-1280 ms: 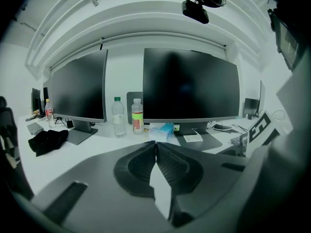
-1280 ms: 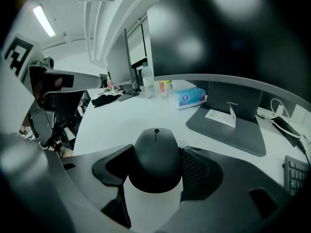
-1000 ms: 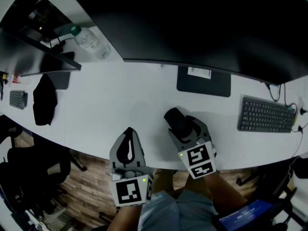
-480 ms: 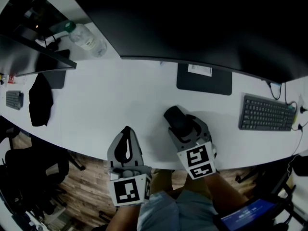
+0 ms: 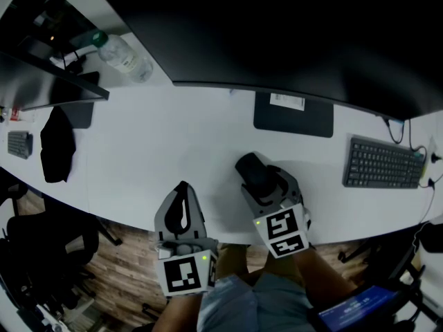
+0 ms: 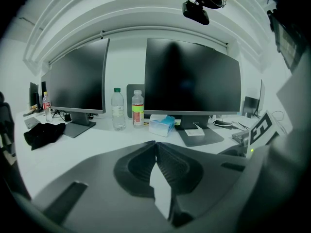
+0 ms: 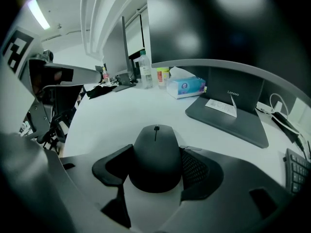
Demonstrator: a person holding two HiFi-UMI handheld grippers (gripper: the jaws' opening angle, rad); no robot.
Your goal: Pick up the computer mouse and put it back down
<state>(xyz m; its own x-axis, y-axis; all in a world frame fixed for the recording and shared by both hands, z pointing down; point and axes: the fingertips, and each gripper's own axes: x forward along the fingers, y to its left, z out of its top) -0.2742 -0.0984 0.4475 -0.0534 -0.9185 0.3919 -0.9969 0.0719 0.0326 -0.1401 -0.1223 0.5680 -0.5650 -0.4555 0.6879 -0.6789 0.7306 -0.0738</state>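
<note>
Since nothing has shifted over the last second, the right claw (image 5: 263,185) stays closed on the computer mouse (image 7: 156,154), low over the tabletop (image 5: 173,144) at seven o'clock from the monitor stand (image 5: 293,116), while the left claw (image 6: 155,144) idles pinched shut and empty, so the lift seems not yet begun.

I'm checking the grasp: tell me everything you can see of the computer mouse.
The computer mouse is matte black, domed, apparently plastic, with a scroll wheel near its nose; no cable shows. It sits nose outward between the fingers of the right gripper, both against its sides, over the white desk; whether it's lifted is unclear.
</note>
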